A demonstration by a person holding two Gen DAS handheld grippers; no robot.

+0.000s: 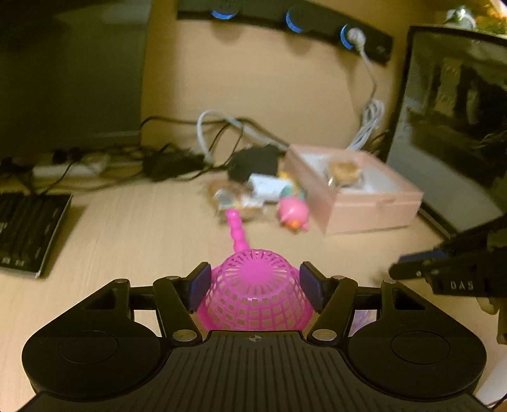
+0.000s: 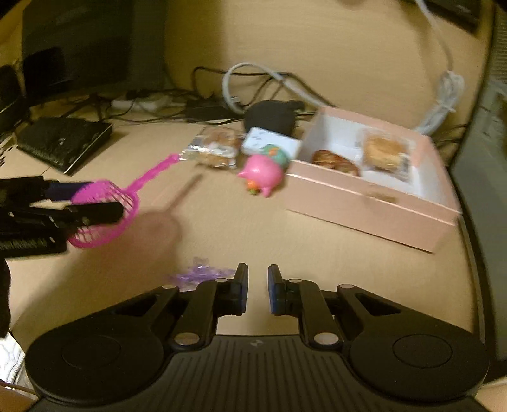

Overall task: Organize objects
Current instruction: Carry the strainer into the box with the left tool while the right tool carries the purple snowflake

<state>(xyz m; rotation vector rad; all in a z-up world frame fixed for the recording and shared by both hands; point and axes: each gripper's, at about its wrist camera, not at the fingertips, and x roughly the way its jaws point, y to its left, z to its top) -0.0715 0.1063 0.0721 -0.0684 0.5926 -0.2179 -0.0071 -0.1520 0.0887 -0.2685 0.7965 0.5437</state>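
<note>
Left gripper clamps the bowl of the pink sieve, held clear of the desk; right gripper is nearly closed, nothing between its pads. The pink box — the landmark — already holds two wrapped pastries. Left of it remain a pink pig toy, small carton, wrapped pastry; purple wrapper nearer. Wooden desk, cables and monitor behind.

**Dim warm light, motion blur in both views**

Yellowish indoor light, low overall. Light wood-grain table evenly lit; dark corners top left. Pink mesh plastic scoop throws a soft blurred shadow. Pale pink cardboard box and background cables smeared. Fisheye bends the edges; blue ring lights glow.
</note>
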